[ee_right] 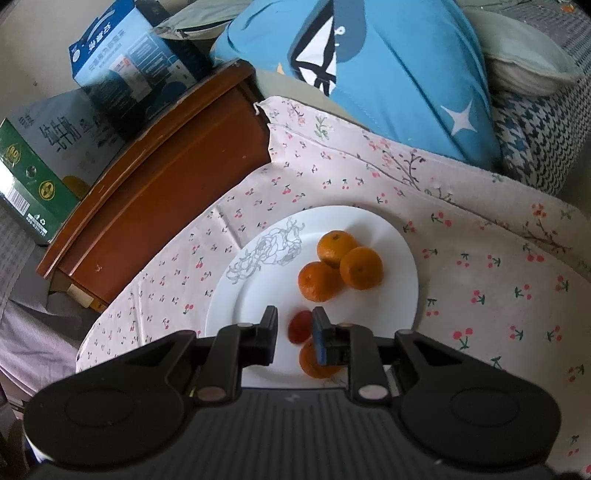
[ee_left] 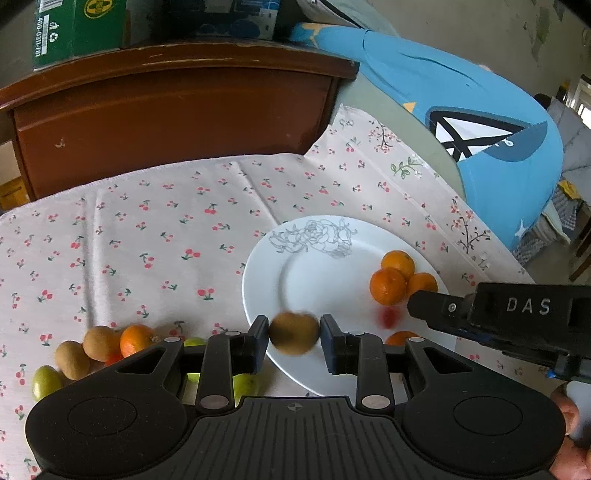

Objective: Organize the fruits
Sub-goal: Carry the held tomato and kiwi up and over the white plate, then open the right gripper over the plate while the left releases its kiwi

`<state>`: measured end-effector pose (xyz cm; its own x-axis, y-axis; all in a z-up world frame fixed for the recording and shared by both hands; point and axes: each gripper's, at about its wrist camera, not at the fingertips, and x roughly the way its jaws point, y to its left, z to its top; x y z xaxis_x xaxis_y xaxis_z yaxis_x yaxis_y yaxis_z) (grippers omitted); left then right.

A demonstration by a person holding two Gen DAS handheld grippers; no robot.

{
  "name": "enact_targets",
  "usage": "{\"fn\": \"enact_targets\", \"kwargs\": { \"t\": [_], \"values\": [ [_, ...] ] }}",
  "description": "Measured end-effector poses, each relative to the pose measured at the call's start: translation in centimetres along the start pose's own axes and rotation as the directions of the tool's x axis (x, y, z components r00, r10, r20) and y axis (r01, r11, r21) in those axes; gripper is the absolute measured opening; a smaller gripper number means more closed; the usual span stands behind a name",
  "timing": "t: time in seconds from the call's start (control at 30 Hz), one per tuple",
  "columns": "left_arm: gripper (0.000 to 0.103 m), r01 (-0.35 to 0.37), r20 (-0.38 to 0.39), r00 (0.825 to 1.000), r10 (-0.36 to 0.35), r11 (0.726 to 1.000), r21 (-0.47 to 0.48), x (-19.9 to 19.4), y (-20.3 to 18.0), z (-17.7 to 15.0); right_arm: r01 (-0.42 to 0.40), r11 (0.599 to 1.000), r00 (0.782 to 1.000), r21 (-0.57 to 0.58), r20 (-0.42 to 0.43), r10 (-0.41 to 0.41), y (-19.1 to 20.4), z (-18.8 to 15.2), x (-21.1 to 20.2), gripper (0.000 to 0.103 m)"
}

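A white plate (ee_left: pixel 317 273) with a grey flower print lies on the cherry-print cloth and holds three tangerines (ee_left: pixel 388 286), a fourth one (ee_left: pixel 400 338) and a small red fruit (ee_left: pixel 388 318). My left gripper (ee_left: pixel 294 338) is open over the plate's near rim; a blurred brown kiwi (ee_left: pixel 294 333) lies between its fingers with a gap on each side. My right gripper (ee_right: pixel 294 334) is open above the plate (ee_right: pixel 399 258), with the red fruit (ee_right: pixel 299 326) between its fingers and a tangerine (ee_right: pixel 314 363) just below. It also shows in the left wrist view (ee_left: pixel 428 302).
Left of the plate lies a pile of loose fruit: kiwis (ee_left: pixel 99 343), a tangerine (ee_left: pixel 135 339) and green fruits (ee_left: pixel 46 382). A brown wooden cabinet (ee_left: pixel 173 122) with boxes (ee_left: pixel 79 31) stands behind the cloth. A blue cushion (ee_left: pixel 472 122) lies at the back right.
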<state>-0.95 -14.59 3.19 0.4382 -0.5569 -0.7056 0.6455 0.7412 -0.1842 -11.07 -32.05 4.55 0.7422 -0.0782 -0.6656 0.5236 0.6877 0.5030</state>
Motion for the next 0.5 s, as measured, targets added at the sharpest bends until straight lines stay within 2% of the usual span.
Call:
{"fn": "enact_targets", "kwargs": {
  "t": [0.07, 0.13, 0.2, 0.5],
  "values": [
    [0.034, 0.008, 0.003, 1.0, -0.008, 1.0, -0.002, -0.1, 0.0, 0.0, -0.002, 1.0, 1.0, 0.009, 0.009, 0.002, -0.1, 0.0, -0.2, 0.022],
    [0.054, 0.002, 0.017, 1.0, -0.002, 1.0, -0.012, -0.5, 0.0, 0.2, -0.004, 1.0, 1.0, 0.012, 0.018, 0.003, -0.1, 0.1, -0.3, 0.023],
    [0.062, -0.012, 0.036, 0.999, 0.012, 1.0, -0.014, -1.1, -0.1, 0.4, -0.007, 1.0, 1.0, 0.015, 0.021, 0.007, -0.2, 0.2, -0.4, 0.023],
    [0.07, -0.098, 0.044, 0.994, 0.098, 0.995, 0.016, -3.3, 0.5, 1.5, -0.026, 1.0, 1.0, -0.011, 0.015, 0.026, 0.5, 0.0, -0.7, 0.029]
  ]
}}
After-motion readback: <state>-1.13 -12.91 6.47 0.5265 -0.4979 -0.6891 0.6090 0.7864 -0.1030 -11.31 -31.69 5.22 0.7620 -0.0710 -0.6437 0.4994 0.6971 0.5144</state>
